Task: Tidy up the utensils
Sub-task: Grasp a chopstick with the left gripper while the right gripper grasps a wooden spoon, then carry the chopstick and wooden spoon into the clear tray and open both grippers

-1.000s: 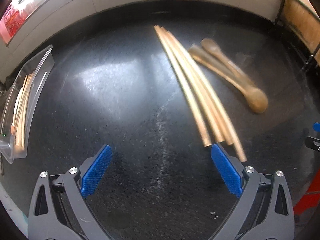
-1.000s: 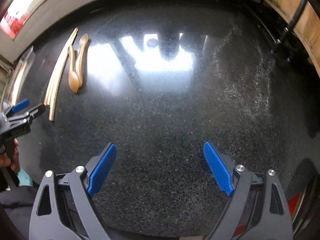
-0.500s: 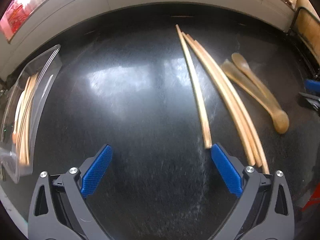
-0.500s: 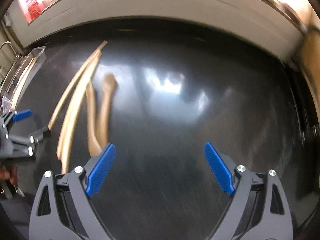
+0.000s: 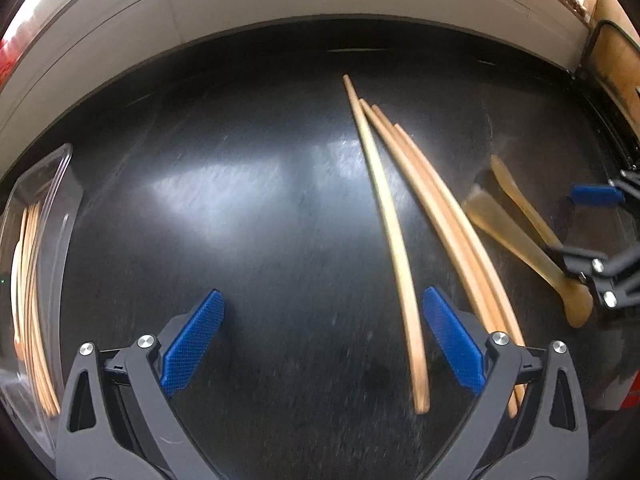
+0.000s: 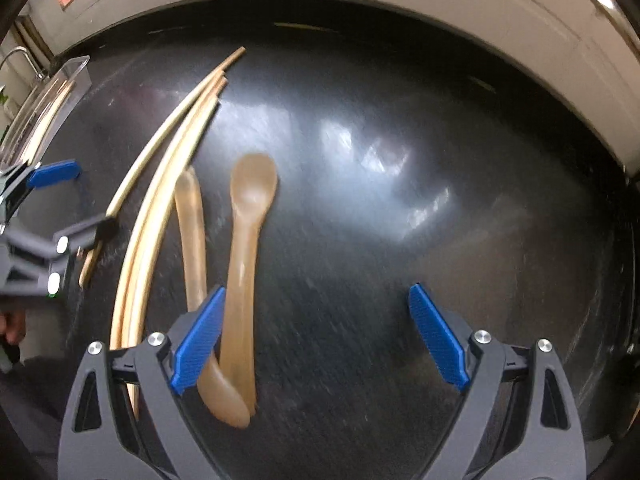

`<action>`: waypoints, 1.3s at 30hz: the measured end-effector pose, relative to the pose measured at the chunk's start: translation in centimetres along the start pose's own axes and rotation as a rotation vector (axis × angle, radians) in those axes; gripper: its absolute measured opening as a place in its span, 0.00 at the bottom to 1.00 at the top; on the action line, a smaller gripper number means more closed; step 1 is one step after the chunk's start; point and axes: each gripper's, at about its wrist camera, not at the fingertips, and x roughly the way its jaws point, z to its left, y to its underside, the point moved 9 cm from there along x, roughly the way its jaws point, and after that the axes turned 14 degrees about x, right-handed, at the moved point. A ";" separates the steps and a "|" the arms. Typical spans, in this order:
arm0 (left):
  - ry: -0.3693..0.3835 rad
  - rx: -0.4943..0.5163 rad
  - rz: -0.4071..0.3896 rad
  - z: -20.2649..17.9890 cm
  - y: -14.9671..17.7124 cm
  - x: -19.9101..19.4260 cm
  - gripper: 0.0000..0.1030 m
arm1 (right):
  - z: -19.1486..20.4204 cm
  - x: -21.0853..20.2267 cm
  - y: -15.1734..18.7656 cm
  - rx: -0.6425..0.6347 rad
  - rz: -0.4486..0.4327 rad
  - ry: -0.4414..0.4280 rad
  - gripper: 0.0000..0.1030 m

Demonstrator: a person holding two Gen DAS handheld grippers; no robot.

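Several wooden chopsticks (image 5: 400, 248) (image 6: 156, 200) lie on the black counter. One chopstick lies apart from the bundle, its near end just inside my left gripper's right finger. My left gripper (image 5: 324, 340) is open, low over the counter. Two wooden spoons (image 6: 240, 248) (image 5: 516, 240) lie right of the chopsticks. My right gripper (image 6: 316, 340) is open, and its left finger sits over the spoon handles. In the left wrist view the right gripper (image 5: 596, 236) shows at the right edge, straddling the spoons.
A clear plastic tray (image 5: 36, 264) (image 6: 44, 108) with several chopsticks inside stands at the counter's left edge. A pale wall ledge (image 5: 280, 8) runs along the back. A dark rack frame (image 5: 604, 64) stands at the far right.
Both grippers moved in toward the utensils. The single chopstick now reaches between the left gripper's fingers; the right gripper swung left and closer, reaching the spoons. Both stayed open.
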 end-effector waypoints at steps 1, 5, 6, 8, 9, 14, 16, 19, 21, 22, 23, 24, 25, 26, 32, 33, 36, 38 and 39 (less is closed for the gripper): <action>0.004 0.007 0.000 -0.1 -0.3 0.2 0.94 | -0.5 -0.2 0.4 0.011 0.005 -0.007 0.85; 0.011 0.028 -0.014 0.0 -1.9 1.1 0.94 | -1.1 -0.3 1.0 0.002 0.005 -0.016 0.87; 0.012 0.033 -0.018 -0.1 -2.3 1.4 0.94 | -0.9 -0.2 0.9 -0.007 0.004 -0.015 0.87; 0.015 0.042 -0.027 -0.2 -3.1 1.7 0.94 | -0.5 -0.1 0.6 -0.018 -0.006 -0.017 0.87; 0.017 0.048 -0.031 -0.2 -3.3 1.8 0.94 | -0.3 -0.2 0.5 -0.018 -0.009 -0.018 0.86; 0.018 0.071 -0.059 -0.9 -4.4 1.4 0.55 | 2.2 -1.1 0.2 -0.074 -0.026 -0.068 0.20; 0.024 0.066 -0.058 -1.3 -4.9 1.1 0.29 | 3.2 -1.2 0.6 -0.080 -0.010 -0.096 0.14; 0.068 0.043 -0.056 -1.9 -5.4 1.1 0.07 | 3.2 -1.3 0.4 -0.033 0.006 -0.128 0.12; 0.076 0.034 -0.049 -2.0 -5.5 1.1 0.06 | 2.9 -1.6 0.2 -0.019 0.010 -0.135 0.11; 0.074 0.029 -0.043 -2.0 -5.5 1.1 0.06 | 2.8 -1.8 0.2 -0.014 -0.003 -0.133 0.11; 0.070 0.026 -0.046 -1.9 -5.6 0.9 0.06 | 2.8 -2.2 -0.1 -0.002 -0.021 -0.135 0.11; 0.067 0.021 -0.056 -1.7 -5.8 0.4 0.06 | 2.7 -2.6 -0.4 0.012 -0.036 -0.138 0.11; 0.070 0.014 -0.063 -1.6 -5.9 0.0 0.06 | 2.5 -3.2 -0.8 0.033 -0.047 -0.145 0.11; 0.071 0.000 -0.073 -1.4 -6.0 -0.7 0.06 | 2.3 -3.5 -1.0 0.051 -0.052 -0.150 0.11; 0.063 -0.056 -0.138 0.2 -6.2 -5.4 0.06 | 0.8 -7.0 -2.4 0.197 -0.145 -0.209 0.11; 0.065 -0.059 -0.145 0.4 -6.3 -5.9 0.06 | 0.5 -7.8 -2.7 0.218 -0.166 -0.227 0.10; 0.056 -0.075 -0.169 0.8 -6.1 -7.7 0.06 | 0.0 -10.4 -3.0 0.239 -0.220 -0.225 0.10; 0.050 -0.087 -0.188 1.1 -5.7 -8.8 0.06 | -0.4 -12.4 -3.2 0.258 -0.264 -0.232 0.10; 0.051 -0.093 -0.195 1.1 -5.4 -9.2 0.06 | -0.5 -13.4 -3.3 0.264 -0.282 -0.240 0.10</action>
